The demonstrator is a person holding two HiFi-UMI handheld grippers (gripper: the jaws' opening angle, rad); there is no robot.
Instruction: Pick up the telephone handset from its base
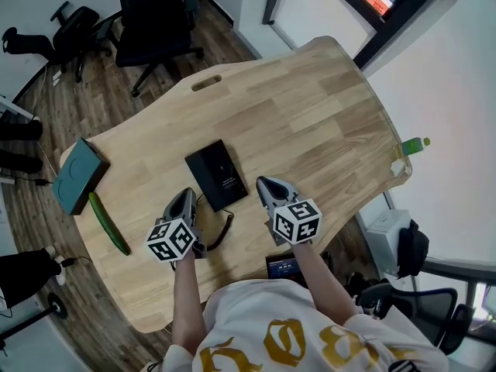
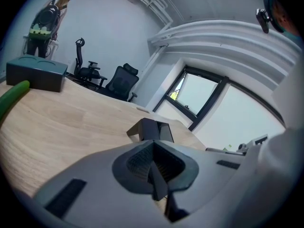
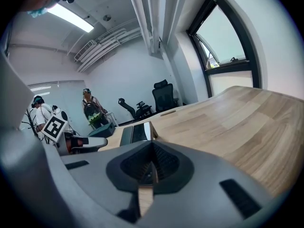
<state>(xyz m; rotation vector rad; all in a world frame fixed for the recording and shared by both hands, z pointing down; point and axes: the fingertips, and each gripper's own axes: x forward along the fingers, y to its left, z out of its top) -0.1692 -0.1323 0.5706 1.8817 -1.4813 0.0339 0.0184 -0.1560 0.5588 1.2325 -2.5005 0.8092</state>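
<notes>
Head view: your left tongs (image 1: 184, 196) and right tongs (image 1: 269, 184), both clenched on nothing, flank the telephone (image 1: 218, 174); its coiled cord (image 1: 222, 229) beside the left could snag. Left gripper view: telephone just ahead, so arriving clenched, you'd shove it. Right gripper view: ahead-left, same risk.

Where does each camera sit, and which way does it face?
Head view: on the person's head, looking steeply down at the table and telephone; forearms, left tongs, right tongs show.
Left gripper view: on the left tongs, facing along their shut jaws.
Right gripper view: same, on the right tongs.
All three share the telephone.
</notes>
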